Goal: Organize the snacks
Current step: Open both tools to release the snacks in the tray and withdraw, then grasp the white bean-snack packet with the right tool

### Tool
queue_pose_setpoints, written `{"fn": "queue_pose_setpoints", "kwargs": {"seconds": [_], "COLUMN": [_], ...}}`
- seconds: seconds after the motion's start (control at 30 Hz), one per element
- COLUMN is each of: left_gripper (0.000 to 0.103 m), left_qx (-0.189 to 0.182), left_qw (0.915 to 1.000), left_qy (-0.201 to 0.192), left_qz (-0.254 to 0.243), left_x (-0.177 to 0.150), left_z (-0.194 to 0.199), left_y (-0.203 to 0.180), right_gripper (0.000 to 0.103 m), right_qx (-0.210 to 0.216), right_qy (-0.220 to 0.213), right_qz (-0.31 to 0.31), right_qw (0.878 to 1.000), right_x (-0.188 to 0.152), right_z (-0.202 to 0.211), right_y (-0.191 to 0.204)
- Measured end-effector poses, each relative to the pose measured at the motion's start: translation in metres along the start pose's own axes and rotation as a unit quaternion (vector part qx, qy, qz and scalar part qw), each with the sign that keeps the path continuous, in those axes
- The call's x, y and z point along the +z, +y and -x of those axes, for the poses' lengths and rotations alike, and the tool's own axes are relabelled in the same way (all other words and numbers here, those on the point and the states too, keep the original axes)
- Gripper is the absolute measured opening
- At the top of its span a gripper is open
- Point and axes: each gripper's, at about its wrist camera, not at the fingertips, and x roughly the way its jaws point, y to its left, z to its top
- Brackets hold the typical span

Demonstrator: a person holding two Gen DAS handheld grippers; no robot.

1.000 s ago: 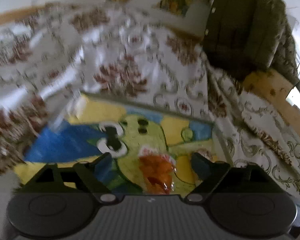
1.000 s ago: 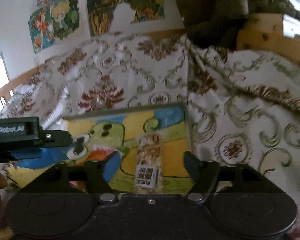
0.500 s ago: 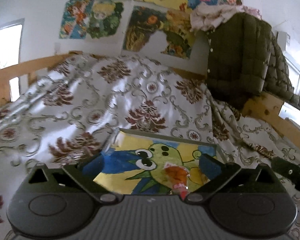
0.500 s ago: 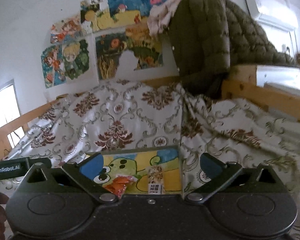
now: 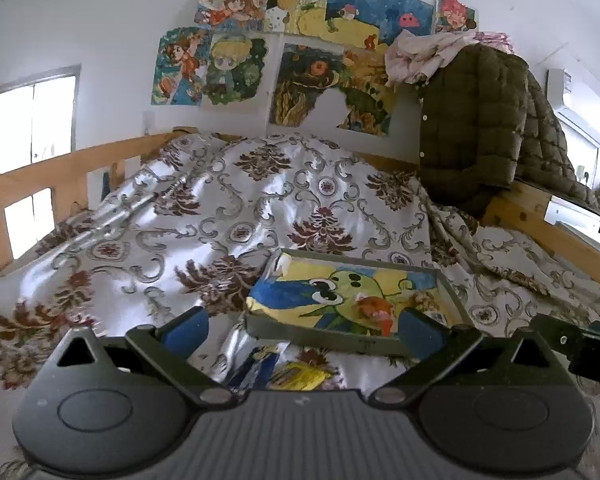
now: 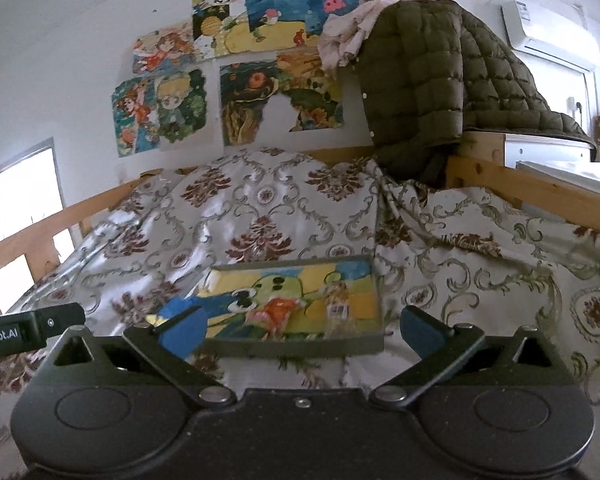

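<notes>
Two loose snack packets (image 5: 284, 372) are seen just below the spread, empty left gripper (image 5: 300, 330), nearer than the tray (image 5: 320, 338); the right gripper (image 6: 300, 330) is also spread and empty.

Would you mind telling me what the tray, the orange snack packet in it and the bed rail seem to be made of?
The tray: a rigid grey-green rim, matte, probably plastic or painted wood; its floor carries a cartoon picture. The orange snack packet: thin glossy film, crinkled with bright glints, likely plastic wrapper. The bed rail: pale bare-looking wood, grain and knots visible, perhaps pine.
</notes>
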Motion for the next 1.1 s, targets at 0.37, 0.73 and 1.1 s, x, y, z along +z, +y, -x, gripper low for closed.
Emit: {"fn": "queue_pose_setpoints", "kwargs": {"seconds": [0.37, 0.73, 1.1], "left_gripper": [0.103, 0.103, 0.103], "left_qx": [0.023, 0.048, 0.075], "left_qw": [0.999, 0.9902, 0.9827], "left_qy": [0.032, 0.13, 0.169], "left_qz": [-0.022, -0.014, -0.003], "left_x": [-0.033, -0.067, -0.07], "left_z": [0.051, 0.044, 0.026], "left_y": [0.013, 0.032, 0.043], "right_gripper": [0.102, 0.102, 0.102], "right_qx": [-0.007, -0.01, 0.014], "right_qy": [0.031, 0.114, 0.177], "right_qz": [-0.01, 0.004, 0.028], "right_qw": [0.999, 0.993, 0.984], "right_x": [-0.033, -0.062, -0.077], "right_z": [0.046, 0.044, 0.023], "right_y": [0.007, 0.023, 0.038]}}
